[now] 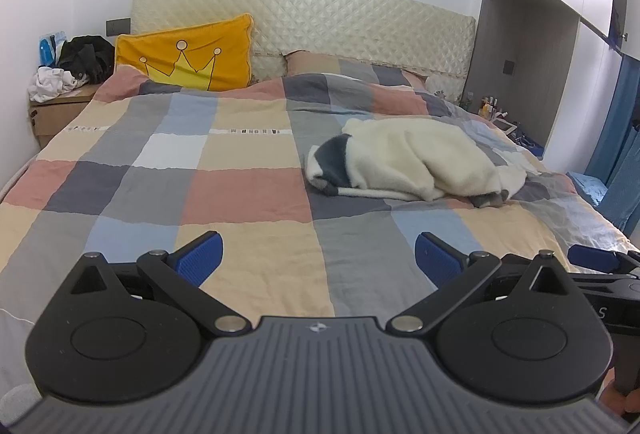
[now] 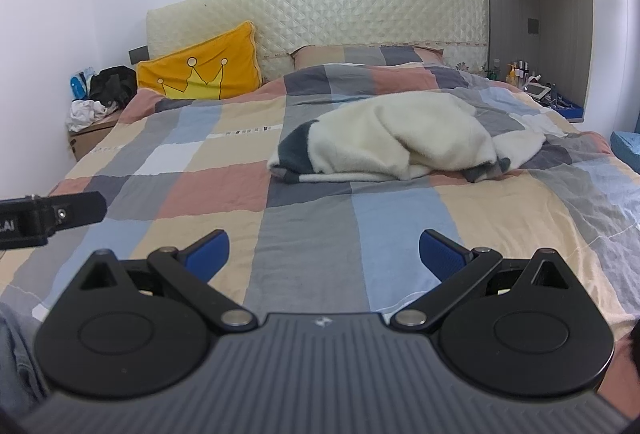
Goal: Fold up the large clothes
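Both tools hang over the foot edge of the bed (image 1: 120,193), apart from the clothing. The left tool (image 1: 318,254) has its jaws spread wide with nothing between them, and the right tool (image 2: 324,254) is just as wide and empty. A cream fleece garment (image 2: 400,141) with dark grey patches lies crumpled on the checked quilt (image 2: 304,234), toward the bed's right edge and about halfway up its length. A yellow crown pillow (image 1: 188,53) leans against the quilted headboard (image 1: 340,17) at the head's left corner.

Home bedroom: bed (image 1: 240,161), nightstand (image 1: 52,109).
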A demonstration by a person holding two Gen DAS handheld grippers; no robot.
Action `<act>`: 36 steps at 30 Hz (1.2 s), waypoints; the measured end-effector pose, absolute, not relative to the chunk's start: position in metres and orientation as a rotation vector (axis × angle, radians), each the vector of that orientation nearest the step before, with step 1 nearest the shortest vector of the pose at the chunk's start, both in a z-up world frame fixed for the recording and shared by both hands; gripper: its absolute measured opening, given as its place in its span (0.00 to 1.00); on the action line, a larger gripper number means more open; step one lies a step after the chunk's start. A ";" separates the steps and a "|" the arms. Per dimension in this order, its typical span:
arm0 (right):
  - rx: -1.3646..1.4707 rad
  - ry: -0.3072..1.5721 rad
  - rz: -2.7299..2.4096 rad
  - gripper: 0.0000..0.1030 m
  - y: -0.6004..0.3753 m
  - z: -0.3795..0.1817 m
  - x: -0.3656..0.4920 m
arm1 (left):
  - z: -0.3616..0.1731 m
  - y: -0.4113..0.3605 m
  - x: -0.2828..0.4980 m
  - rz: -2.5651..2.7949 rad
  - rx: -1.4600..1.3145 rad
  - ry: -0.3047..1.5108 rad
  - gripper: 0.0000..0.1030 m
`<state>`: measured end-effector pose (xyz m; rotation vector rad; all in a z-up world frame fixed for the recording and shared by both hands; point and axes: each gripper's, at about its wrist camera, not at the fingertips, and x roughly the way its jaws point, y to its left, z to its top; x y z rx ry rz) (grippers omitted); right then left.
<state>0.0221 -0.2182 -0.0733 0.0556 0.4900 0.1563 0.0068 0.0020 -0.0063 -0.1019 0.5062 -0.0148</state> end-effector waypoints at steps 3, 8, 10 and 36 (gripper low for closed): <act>0.056 0.490 0.157 1.00 -0.218 -0.073 0.022 | -0.007 0.003 0.007 -0.017 -0.104 0.508 1.00; 0.067 0.499 0.161 1.00 -0.218 -0.075 0.024 | -0.013 0.005 0.016 -0.051 -0.129 0.526 1.00; 0.073 0.505 0.160 1.00 -0.218 -0.076 0.024 | -0.014 0.003 0.019 -0.049 -0.124 0.521 1.00; 0.170 0.506 0.090 1.00 -0.275 -0.076 0.084 | -0.044 -0.028 0.141 -0.137 -0.073 0.612 1.00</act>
